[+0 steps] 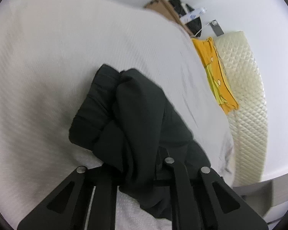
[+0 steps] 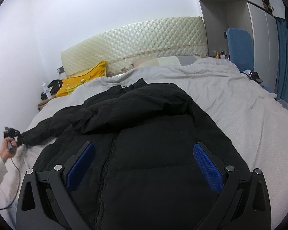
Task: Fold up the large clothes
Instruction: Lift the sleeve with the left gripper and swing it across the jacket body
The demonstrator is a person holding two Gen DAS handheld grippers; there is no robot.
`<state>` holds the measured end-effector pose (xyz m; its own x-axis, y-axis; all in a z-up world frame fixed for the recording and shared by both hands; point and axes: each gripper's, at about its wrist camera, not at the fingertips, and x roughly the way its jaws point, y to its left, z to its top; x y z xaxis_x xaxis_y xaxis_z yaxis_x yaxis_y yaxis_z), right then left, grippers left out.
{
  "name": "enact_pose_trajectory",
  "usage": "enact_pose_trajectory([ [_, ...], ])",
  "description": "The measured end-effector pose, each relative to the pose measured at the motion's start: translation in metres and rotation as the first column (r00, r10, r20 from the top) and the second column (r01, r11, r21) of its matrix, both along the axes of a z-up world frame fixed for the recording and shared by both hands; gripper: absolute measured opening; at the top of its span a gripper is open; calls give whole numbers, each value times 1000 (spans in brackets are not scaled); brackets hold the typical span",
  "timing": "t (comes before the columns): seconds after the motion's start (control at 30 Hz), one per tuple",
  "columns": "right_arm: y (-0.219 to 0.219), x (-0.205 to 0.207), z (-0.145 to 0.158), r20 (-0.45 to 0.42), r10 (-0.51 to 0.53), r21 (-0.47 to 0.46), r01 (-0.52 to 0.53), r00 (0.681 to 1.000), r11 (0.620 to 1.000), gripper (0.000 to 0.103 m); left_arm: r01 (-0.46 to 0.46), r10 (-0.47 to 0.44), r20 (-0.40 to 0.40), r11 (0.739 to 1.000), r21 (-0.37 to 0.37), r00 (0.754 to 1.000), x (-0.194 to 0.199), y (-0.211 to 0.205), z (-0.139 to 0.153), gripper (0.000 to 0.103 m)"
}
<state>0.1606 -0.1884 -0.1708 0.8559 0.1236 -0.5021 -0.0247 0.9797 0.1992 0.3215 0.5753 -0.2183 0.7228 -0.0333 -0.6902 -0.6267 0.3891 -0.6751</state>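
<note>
A black puffer jacket (image 2: 144,143) lies zipper-up on the grey bed cover (image 2: 230,95). My right gripper (image 2: 144,161) is open and empty, hovering above the jacket's front, its blue pads (image 2: 207,164) on either side of the zipper. My left gripper (image 1: 136,164) is shut on the jacket's sleeve end (image 1: 124,111), which bunches up from between the fingers. In the right wrist view the left gripper (image 2: 16,134) holds that sleeve stretched out to the left over the bed's edge.
A quilted cream headboard (image 2: 144,38) stands at the far end. A yellow garment (image 2: 80,80) lies by it. A nightstand (image 2: 42,101) with a bottle stands to the left. A blue chair (image 2: 239,46) and wardrobe stand to the right.
</note>
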Motion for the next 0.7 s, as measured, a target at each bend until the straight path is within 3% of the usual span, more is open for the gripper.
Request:
enact_pose_trajectory([
  [0.13,-6,-6,3,13,4,8,-4,1000,1000,103,-27,27,8,998,53,1000,-12,0,43,8],
  [0.33,-17,-14,13,46,14,43,-16,999,999,103,15,-20,29,984,176,999,-15,-27,114,7],
  [0.5,-17,-27,26,116,54,11,-56,992,998,103,71,-87,39,950,303,995,-12,-69,176,6],
  [0.7,-24,-41,37,160,90,2,-91,983,996,103,130,-170,54,890,437,984,-6,-134,241,6],
])
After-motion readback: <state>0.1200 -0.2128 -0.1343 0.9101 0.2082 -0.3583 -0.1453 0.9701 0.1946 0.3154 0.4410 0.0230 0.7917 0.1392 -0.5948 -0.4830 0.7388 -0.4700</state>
